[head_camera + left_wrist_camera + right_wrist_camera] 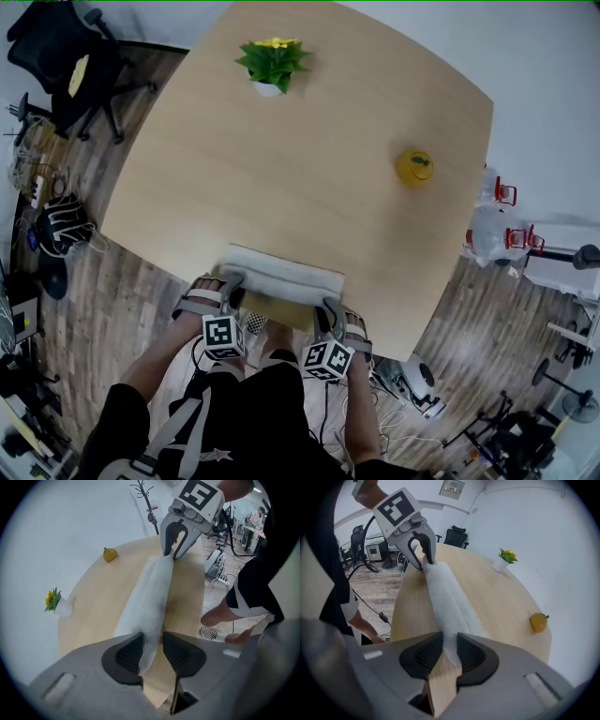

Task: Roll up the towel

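A pale grey towel [281,279], folded into a long narrow band, lies across the wooden table [309,159] along its near edge. My left gripper [228,292] stands at the band's left end. In the left gripper view the towel [152,592] runs between the jaws of that gripper [151,641], with a thin gap at the right pad, so it is open. My right gripper [330,314] stands at the right end. In the right gripper view its jaws [449,641] pinch the towel's end [447,602]. Each gripper view also shows the other gripper [172,550] [423,557] at the towel's far end.
A small potted plant [272,64] with a yellow flower stands at the table's far side, and a yellow fruit-like object [414,167] sits at the right. A black office chair [66,56] and cables are on the floor to the left. The person's legs are under the near edge.
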Available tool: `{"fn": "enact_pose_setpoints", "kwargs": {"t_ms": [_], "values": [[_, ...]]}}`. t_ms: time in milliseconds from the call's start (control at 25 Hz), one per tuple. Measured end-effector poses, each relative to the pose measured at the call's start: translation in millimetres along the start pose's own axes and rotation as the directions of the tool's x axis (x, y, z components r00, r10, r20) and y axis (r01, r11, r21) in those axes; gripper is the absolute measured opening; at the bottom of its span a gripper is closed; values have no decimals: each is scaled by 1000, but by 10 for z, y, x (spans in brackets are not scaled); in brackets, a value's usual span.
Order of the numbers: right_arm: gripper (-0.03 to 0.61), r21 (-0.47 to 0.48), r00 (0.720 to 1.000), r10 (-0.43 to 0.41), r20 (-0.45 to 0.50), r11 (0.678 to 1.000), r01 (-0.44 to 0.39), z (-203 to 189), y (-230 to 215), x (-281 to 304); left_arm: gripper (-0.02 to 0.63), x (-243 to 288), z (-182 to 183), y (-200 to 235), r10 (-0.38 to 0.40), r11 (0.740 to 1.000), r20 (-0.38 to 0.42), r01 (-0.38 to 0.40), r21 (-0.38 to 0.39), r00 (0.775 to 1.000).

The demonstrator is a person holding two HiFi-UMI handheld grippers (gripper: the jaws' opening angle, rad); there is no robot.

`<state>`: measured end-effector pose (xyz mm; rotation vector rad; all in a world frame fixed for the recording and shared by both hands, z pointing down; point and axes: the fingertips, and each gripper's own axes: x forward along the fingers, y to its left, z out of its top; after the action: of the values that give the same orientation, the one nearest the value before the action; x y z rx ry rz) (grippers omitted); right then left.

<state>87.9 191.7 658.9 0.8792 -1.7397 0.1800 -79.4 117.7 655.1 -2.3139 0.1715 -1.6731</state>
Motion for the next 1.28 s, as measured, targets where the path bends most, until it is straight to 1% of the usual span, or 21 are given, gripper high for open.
{"fn": "enact_pose_setpoints", "kwargs": {"t_ms": [80,120,280,520,680,920,1120,1280], "values": [[106,1,1000,-3,-1,1000,3,-1,5,-3,145,1,-4,10,14,1000,-2,-14,0,1000],[103,2,1000,-4,-1,1000,4,-2,8,-6,103,0,-7,17,25,1000,-3,-25,1,1000],[91,-3,1000,-14,-1,1000,14,-15,20,-20,98,-20,-12,5,45,999,-7,-45,8,999],[83,1,1000,1,-5,1000,-1,-49,137,-101,91,-117,-43,-180,20,1000,-8,-19,15,1000],[81,2,1000,3,-6,1000,-3,-75,217,-130,89,-138,-59,-249,18,1000,-11,-18,19,1000],[81,16,999,35,-22,999,-35,-69,209,-131,89,-159,-50,-236,-6,1000,-26,7,25,1000],[81,27,996,75,-38,997,-74,-64,189,-156,91,-177,-42,-257,-55,998,-44,56,16,998],[81,29,996,82,-37,996,-81,-33,130,-174,91,-198,-33,-191,-57,998,-47,57,6,997]]}}
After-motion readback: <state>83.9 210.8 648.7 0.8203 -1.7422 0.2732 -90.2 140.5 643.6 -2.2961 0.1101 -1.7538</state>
